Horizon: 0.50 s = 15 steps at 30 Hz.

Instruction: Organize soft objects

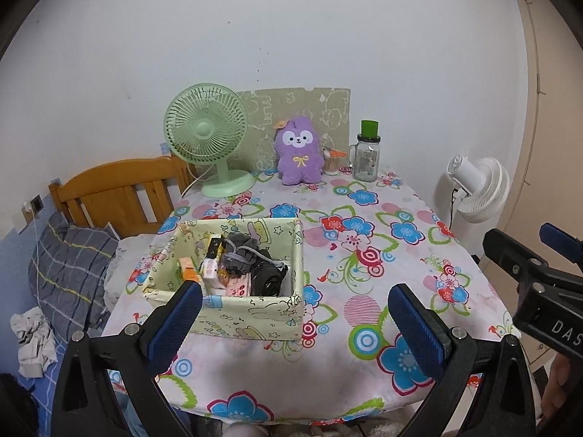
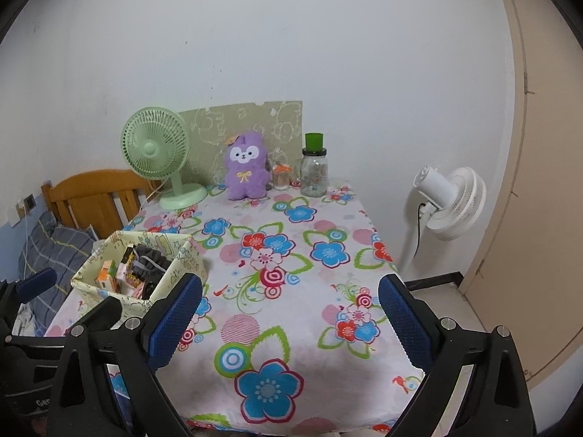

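A: Where does everything sit?

B: The purple plush [image 1: 299, 151] stands upright at the far edge of the table [image 1: 382, 371], between the green fan [image 1: 206, 129] and the glass jar [image 1: 365, 158]. The fabric basket [image 1: 262, 315] is by the left edge, already holding boxes and a dark grey cloth [image 1: 240, 251].

A: And the grippers?

B: Both hover over the near edge. The left gripper [image 1: 295, 315] has its fingers spread wide with nothing between them; the right gripper [image 2: 290, 307] is the same.

A: So the plush goes in the basket?

B: That's my guess (it's the one soft thing outside it). Go in low with the right gripper, pinch the body rather than an ear, and keep clear of the jar and the small orange-lidded pot [image 1: 332, 164] just beside it.
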Available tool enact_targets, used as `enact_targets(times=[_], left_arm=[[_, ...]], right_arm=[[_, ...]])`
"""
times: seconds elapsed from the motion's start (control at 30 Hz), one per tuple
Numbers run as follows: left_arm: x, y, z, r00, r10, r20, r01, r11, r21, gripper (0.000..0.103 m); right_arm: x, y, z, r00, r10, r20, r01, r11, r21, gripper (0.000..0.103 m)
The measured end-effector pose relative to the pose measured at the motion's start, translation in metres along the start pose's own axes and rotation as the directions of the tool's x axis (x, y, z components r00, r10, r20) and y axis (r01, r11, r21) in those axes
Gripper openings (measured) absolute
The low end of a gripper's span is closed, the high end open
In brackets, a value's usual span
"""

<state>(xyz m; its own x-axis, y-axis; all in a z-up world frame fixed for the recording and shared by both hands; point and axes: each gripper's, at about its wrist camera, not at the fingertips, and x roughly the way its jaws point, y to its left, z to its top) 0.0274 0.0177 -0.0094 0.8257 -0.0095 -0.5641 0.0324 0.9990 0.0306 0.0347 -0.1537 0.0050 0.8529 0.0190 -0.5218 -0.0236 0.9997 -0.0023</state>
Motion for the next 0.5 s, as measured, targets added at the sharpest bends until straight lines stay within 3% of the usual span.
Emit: enact_targets(times=[0.5], left_arm=[[-0.031,0.0,0.002,0.998,0.006,0.055,-0.005,1.0,-0.012,0.103]], right_arm=[[-0.032,-0.003,-0.006,0.999,0.007,0.046,-0.006,1.0,-0.006,0.099]])
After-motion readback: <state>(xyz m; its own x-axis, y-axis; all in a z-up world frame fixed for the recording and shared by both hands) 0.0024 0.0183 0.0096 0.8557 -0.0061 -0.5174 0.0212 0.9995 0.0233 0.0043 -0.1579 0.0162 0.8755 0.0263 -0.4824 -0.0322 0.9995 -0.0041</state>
